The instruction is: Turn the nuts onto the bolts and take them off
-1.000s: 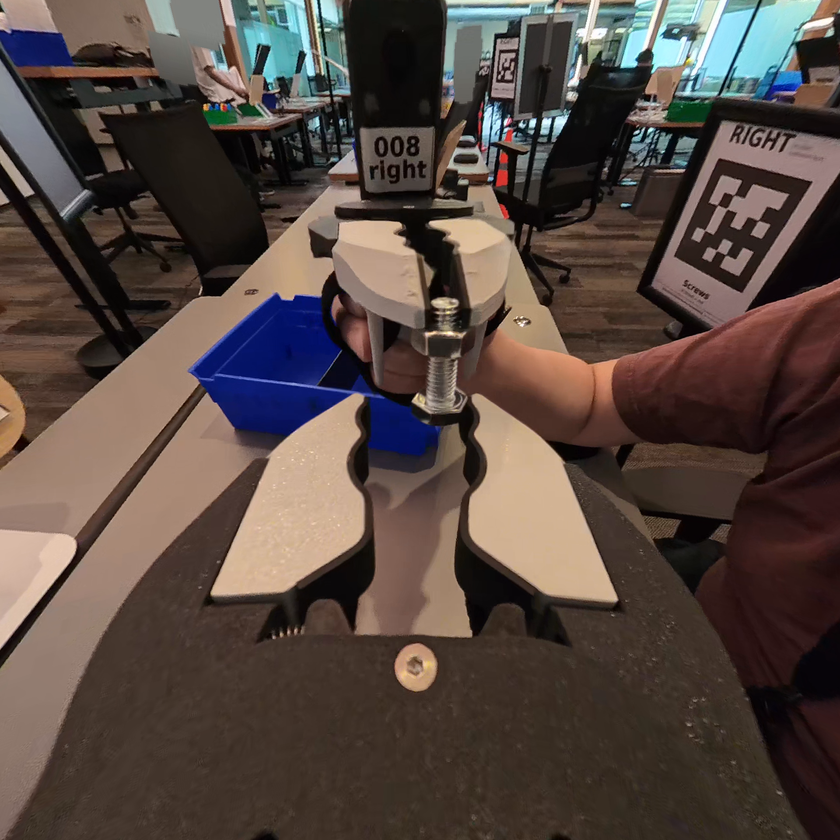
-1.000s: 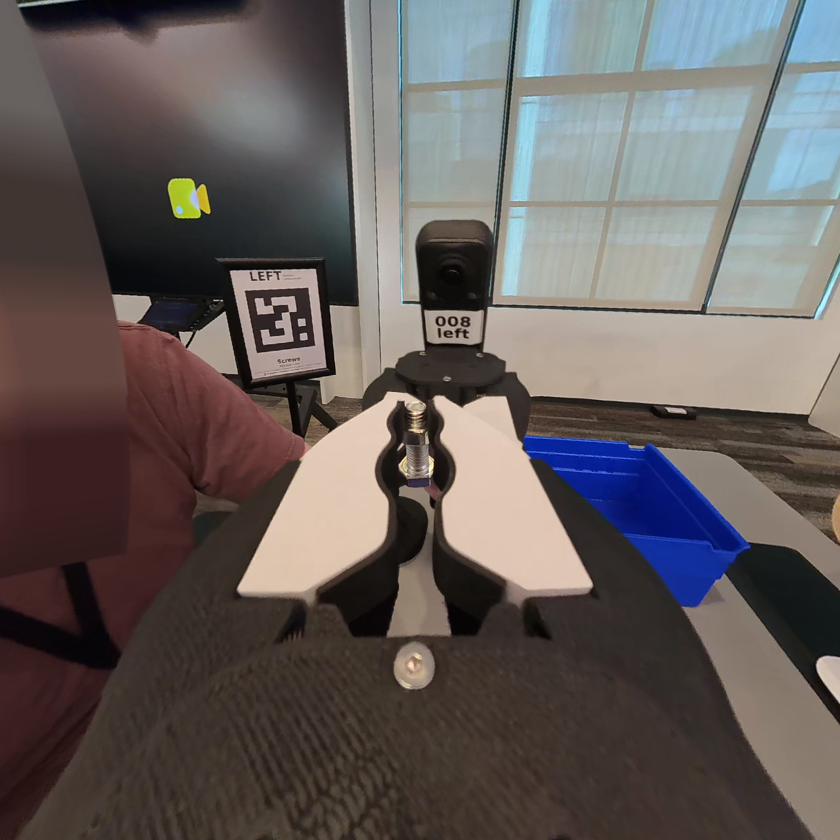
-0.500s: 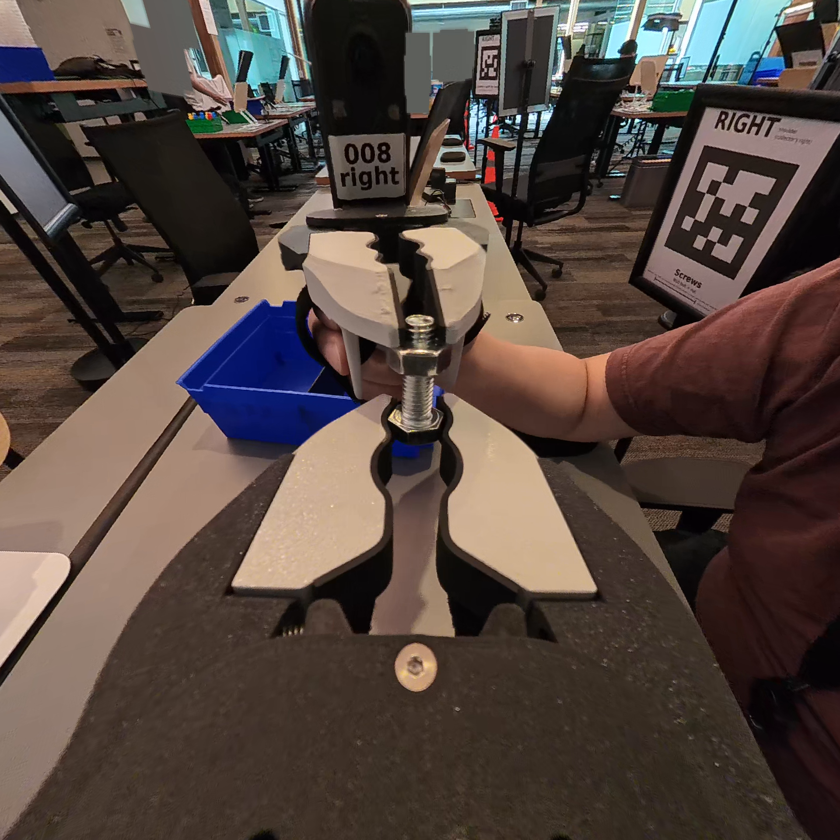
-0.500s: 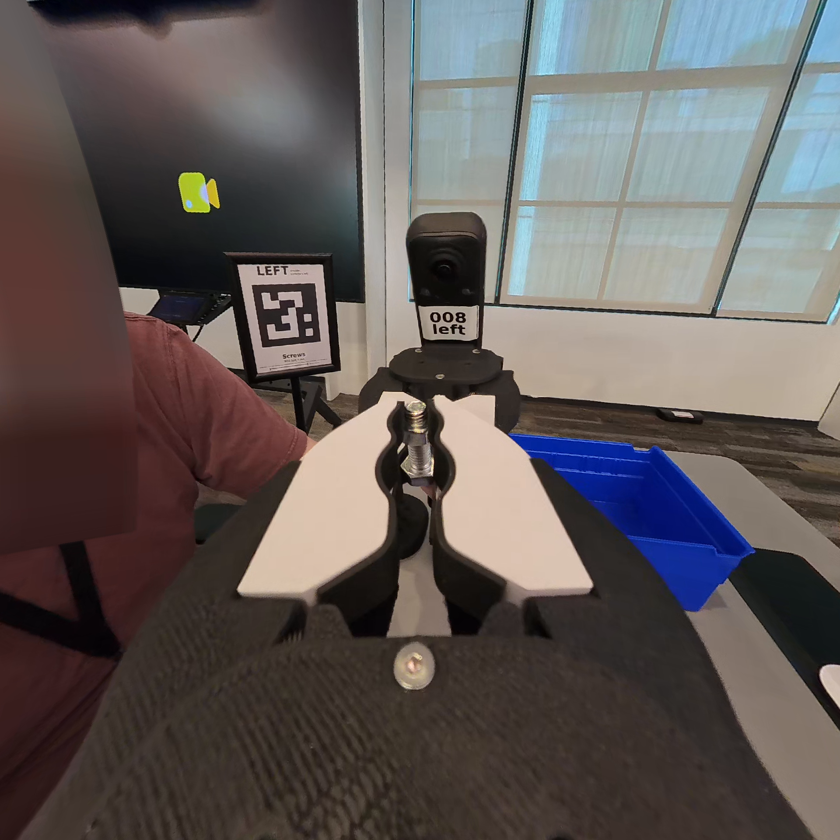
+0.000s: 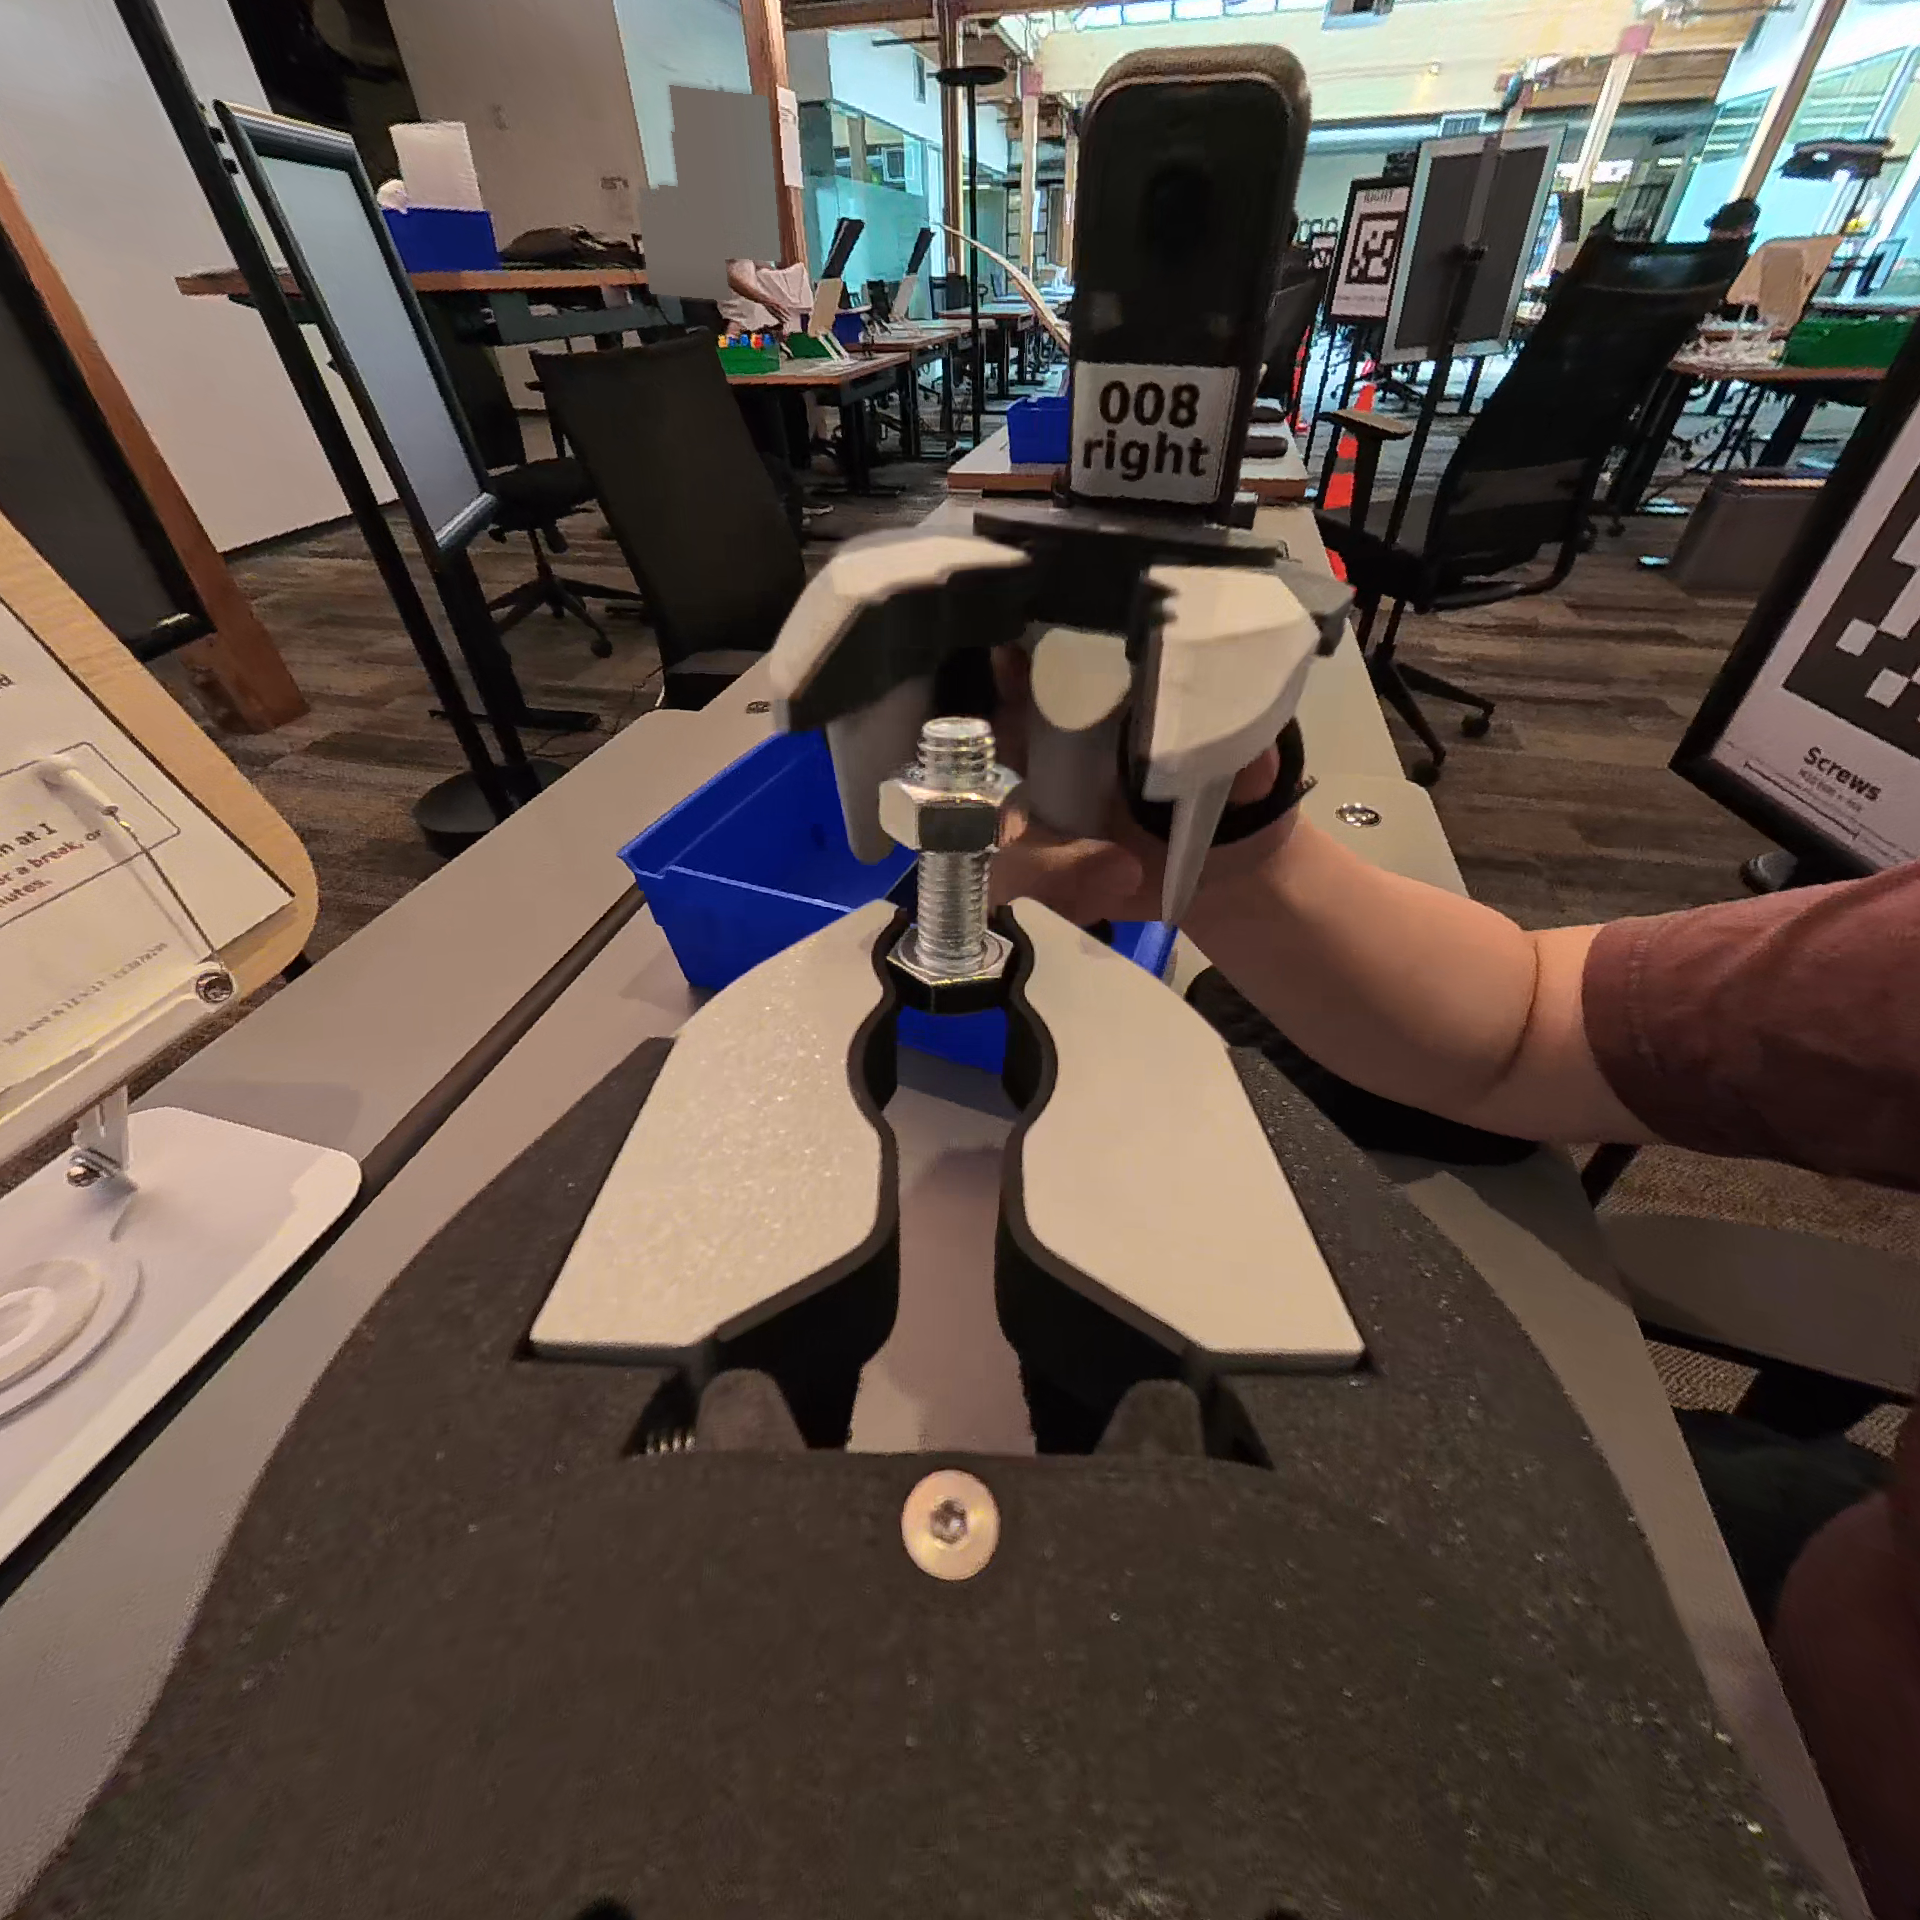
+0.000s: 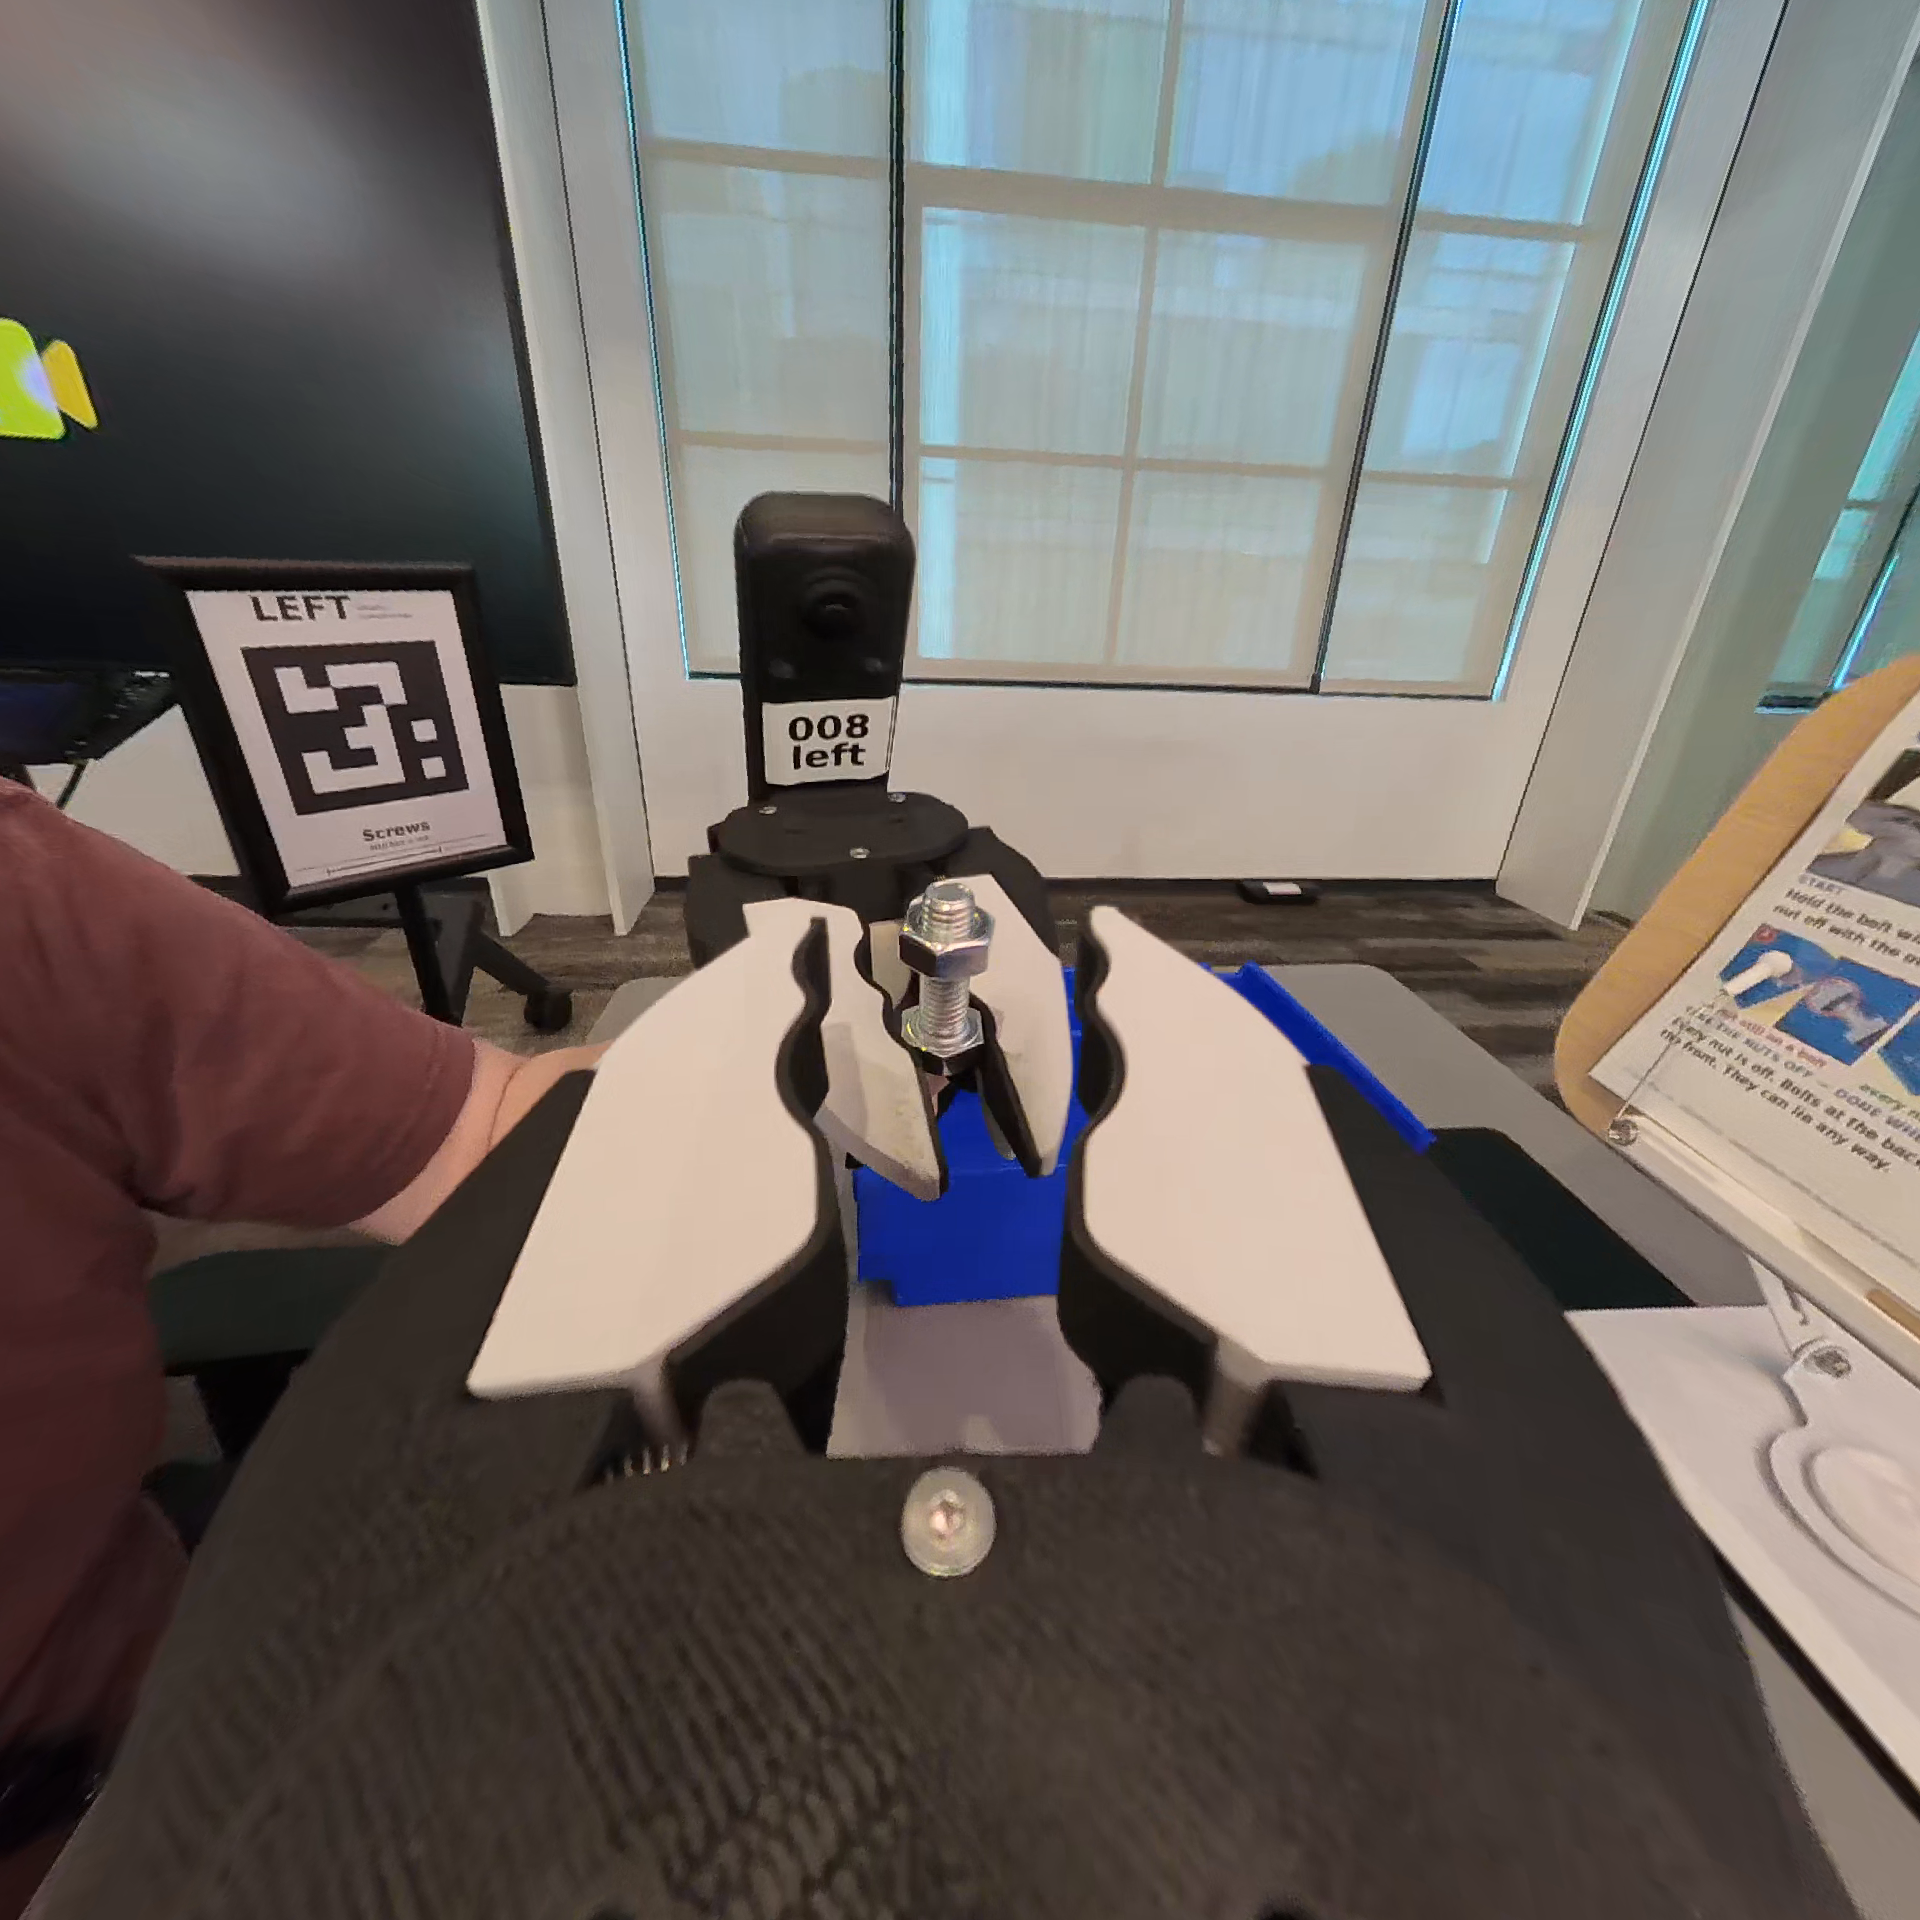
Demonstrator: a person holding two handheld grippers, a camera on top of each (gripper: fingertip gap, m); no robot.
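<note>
We see the left gripper (image 5: 948, 961) pinching the bolt (image 5: 948, 894) upright by its head, nut (image 5: 951, 816) near the top, right gripper (image 6: 948, 997) spread, above a grey table (image 5: 416, 1029) in an open office

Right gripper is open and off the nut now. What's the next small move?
Probably bring the right gripper back around the nut and close. The nut sits high near the bolt tip, and the left gripper holds the bolt upright by its head.
</note>
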